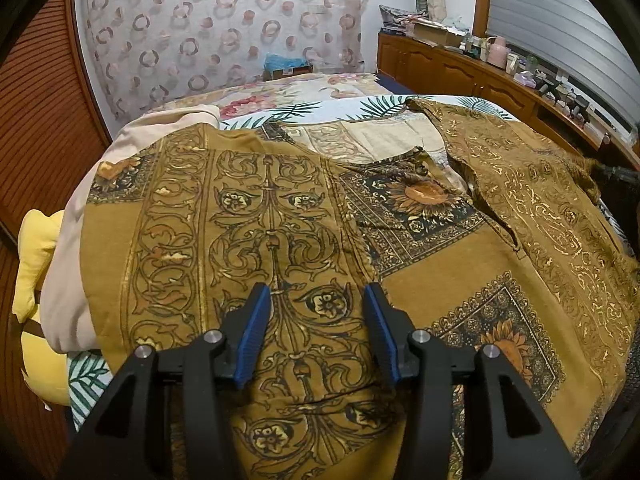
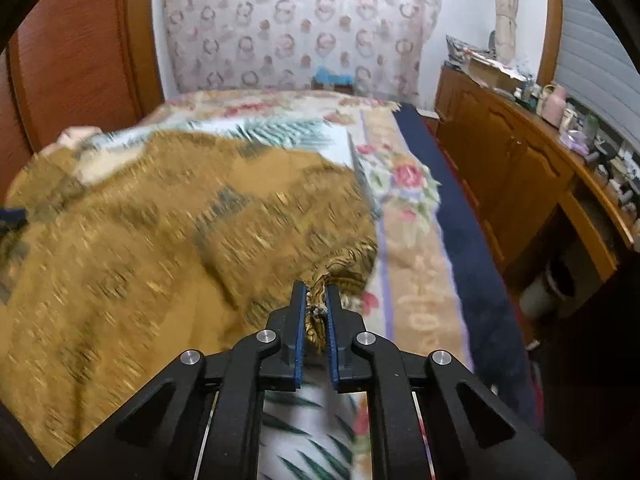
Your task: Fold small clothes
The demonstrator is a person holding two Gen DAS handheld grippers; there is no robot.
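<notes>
left gripper (image 1: 316, 312) hovering wide open over the mustard-brown patterned cotton shirt (image 1: 280, 220); right gripper (image 2: 316, 308) pinching a bunched shirt edge, palm-leaf bedsheet (image 2: 304, 412) lying underneath

mustard shirt (image 1: 280, 220) with black scrollwork and sunflower squares, blue-padded jaws

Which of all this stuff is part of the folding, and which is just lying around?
Part of the job:
mustard patterned garment
right gripper, pinching its edge
left gripper, open above it

Just lying about:
yellow pillow
pink jug
cardboard box
</notes>
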